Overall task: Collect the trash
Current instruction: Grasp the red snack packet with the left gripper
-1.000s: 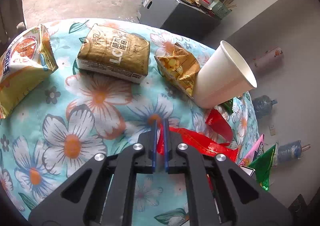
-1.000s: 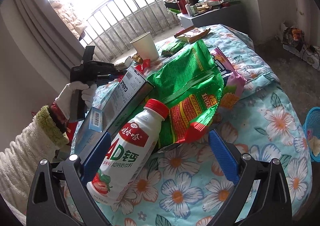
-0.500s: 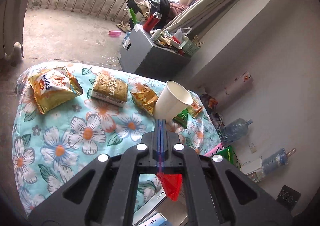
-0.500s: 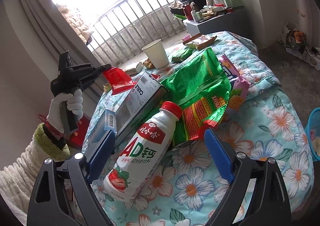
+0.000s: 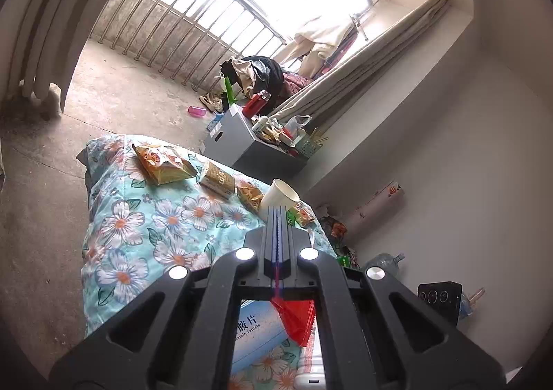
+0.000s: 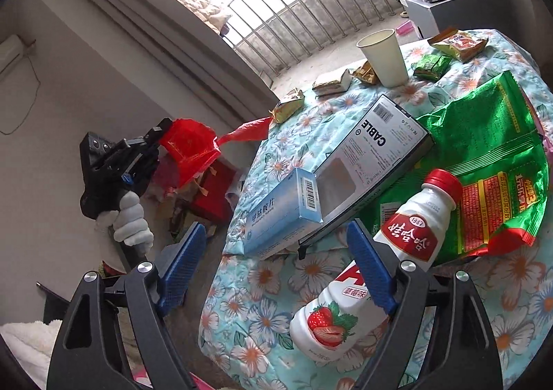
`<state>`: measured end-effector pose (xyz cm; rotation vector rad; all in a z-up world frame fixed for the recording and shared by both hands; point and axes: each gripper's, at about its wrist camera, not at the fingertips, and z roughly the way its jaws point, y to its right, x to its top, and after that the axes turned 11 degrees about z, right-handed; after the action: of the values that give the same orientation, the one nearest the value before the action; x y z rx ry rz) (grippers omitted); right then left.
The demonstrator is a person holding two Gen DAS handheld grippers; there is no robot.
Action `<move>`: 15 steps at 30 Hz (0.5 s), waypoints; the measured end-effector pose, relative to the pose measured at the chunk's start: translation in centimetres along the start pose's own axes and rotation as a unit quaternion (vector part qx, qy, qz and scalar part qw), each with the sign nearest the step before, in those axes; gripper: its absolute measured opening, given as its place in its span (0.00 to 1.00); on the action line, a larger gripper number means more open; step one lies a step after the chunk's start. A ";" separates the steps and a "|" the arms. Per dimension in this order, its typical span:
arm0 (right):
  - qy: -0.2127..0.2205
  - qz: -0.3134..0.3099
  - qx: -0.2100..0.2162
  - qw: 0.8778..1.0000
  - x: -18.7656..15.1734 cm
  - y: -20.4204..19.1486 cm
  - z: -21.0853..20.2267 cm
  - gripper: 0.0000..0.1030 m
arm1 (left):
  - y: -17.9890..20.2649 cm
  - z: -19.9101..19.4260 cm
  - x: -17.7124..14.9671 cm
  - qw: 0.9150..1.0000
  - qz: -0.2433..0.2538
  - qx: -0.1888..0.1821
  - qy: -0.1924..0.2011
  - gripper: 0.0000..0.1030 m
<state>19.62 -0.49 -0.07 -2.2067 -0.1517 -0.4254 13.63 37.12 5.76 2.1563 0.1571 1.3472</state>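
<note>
The right gripper [image 6: 273, 269] hangs over the near-left edge of the bench [image 6: 269, 289], its blue pads well apart and closing, with nothing pressed between them: the light-blue box [image 6: 281, 213] shows in the gap just beyond the tips, and the right pad lies over the side of the bottle [image 6: 376, 265]. The box lies straight ahead with its long axis running from near-left to far-right, slanted across the line of the gripper, and its far end rests against the black cable box [image 6: 373, 158]. The bottle lies on its side to the right, cap pointing away and up onto the green bag [image 6: 484, 161]. The right gripper is plainly the nearer to both. By my judgement the box is the next target, and the pads would need to be square to its narrow sides. The left gripper [image 5: 277, 227] is off the bench to the left, held in a white-gloved hand [image 6: 129, 220], its pads clamped together on a red wrapper [image 6: 191, 148] that dangles beneath, a tail trailing toward the bench edge. No bin is visible.
</note>
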 end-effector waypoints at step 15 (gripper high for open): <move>-0.114 0.062 -0.107 0.986 4.1 1.6 9.8 0.76 | -2.6 -9.7 -9.2 0.997 -0.068 0.021 0.014 0.00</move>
<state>26.29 6.07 -5.40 -2.4585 -0.0932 -0.1227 1.48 39.69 0.23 2.1215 0.3394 1.3076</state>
